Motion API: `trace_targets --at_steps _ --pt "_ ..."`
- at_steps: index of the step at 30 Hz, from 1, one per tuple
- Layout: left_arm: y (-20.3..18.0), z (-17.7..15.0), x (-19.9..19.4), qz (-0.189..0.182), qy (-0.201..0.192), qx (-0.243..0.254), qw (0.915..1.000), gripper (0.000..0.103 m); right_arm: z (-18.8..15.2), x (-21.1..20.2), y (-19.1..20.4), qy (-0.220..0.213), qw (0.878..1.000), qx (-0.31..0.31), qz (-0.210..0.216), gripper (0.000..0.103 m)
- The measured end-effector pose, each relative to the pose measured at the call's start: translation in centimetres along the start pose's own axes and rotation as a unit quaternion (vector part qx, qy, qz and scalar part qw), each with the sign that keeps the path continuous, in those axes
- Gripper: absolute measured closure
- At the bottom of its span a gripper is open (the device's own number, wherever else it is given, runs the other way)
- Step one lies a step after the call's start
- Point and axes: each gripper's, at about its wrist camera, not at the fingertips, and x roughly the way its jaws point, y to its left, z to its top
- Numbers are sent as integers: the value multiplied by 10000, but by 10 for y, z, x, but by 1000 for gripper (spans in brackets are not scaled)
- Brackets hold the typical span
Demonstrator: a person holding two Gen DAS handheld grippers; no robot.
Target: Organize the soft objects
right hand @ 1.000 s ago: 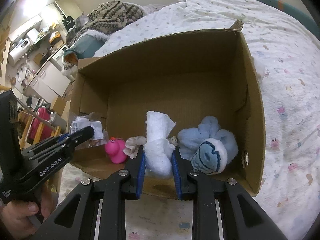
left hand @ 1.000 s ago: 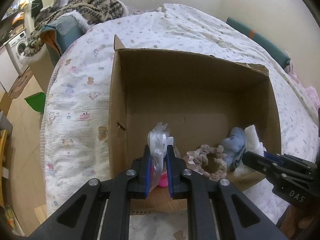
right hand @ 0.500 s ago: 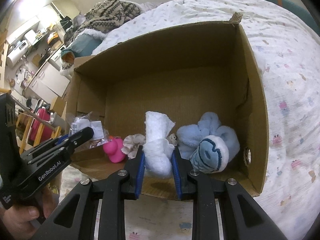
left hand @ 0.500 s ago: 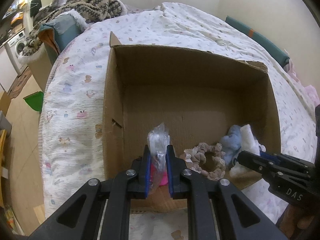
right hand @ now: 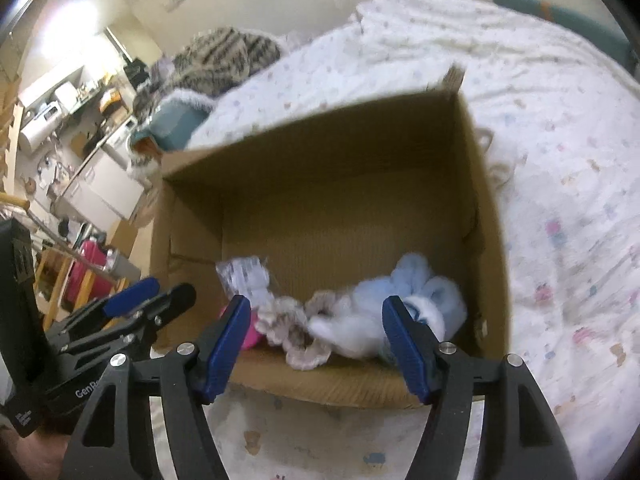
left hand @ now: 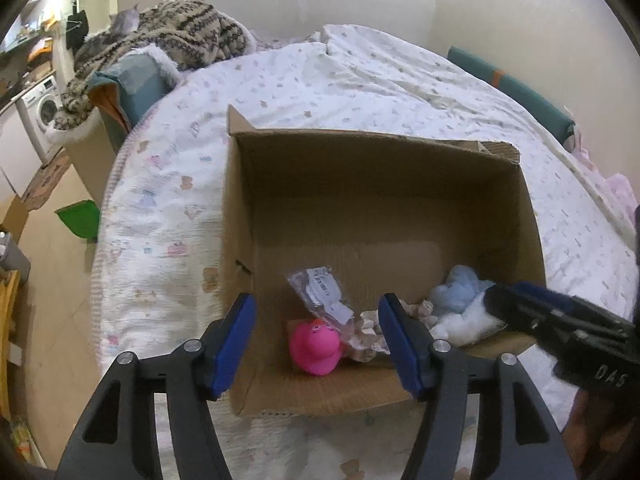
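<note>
An open brown cardboard box (left hand: 384, 208) sits on a bed covered with a white quilt printed with small pastel figures (left hand: 360, 80). The left gripper (left hand: 318, 340) is spread wide with nothing between its blue-padded fingers (left hand: 234, 338), which frame the box's near edge. The right gripper (right hand: 316, 344) is likewise wide apart and empty — its blue pads (right hand: 404, 346) straddle the near wall.

The soft things lie in a row along the near side of the box floor. From the left: a clear crinkled plastic packet with a white label (left hand: 322, 294) leans over a bright pink rubber duck (left hand: 314, 344); touching the duck is a beige ruffled fabric scrunchie (left hand: 370, 336); next lies a white fluffy cloth roll (left hand: 460, 326), pressed against a pale blue plush toy (left hand: 458, 290) near the right wall. In the right wrist view the picture is blurred, but the white roll and blue plush (right hand: 416, 286) lie between the fingers.

A striped knitted blanket (left hand: 180, 40) is heaped at the far end of the bed.
</note>
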Motion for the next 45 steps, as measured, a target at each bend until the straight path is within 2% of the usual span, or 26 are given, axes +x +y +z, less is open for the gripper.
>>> trace_targets --at_steps 6,9,11,14,17,20,30,33,36,39,41,45 --pt "1 0 -28 -69 -214 -26 9997 42 0 -29 6 -335 9994 -91 -46 26" --pt "1 -2 -44 -92 -339 -28 9994 27 -1 -46 8 -496 9986 -113 -151 18" --pt "0 -5 -53 -81 -411 -48 9991 27 -2 -57 9 -585 9981 -77 -181 10" --pt "2 -10 -67 -46 -445 -104 9989 16 -4 -70 11 -699 9973 -39 -222 3" --pt "8 -15 -82 -46 -535 -153 9984 12 -11 -85 12 -846 9960 -79 -282 0" --pt "13 -21 -95 -3 -616 -201 9979 8 -19 -95 15 -919 9950 -161 -362 0" --pt "20 -51 -125 249 -825 -175 9961 8 -48 -110 29 -1024 9919 -435 -617 0" --pt "21 -60 -127 327 -824 -234 9958 6 -55 -110 31 -1049 9915 -427 -639 0" --pt "28 -68 -124 248 -836 -436 9952 0 -62 -106 31 -1077 9904 -456 -737 0" --pt "28 -71 -123 341 -919 -381 9945 0 -64 -101 30 -1059 9898 -491 -820 0" --pt "28 -69 -120 259 -922 -372 9947 0 -62 -98 28 -1072 9895 -470 -844 0" --pt "26 -65 -106 271 -754 -354 9962 0 -59 -89 26 -1023 9889 -491 -956 0"
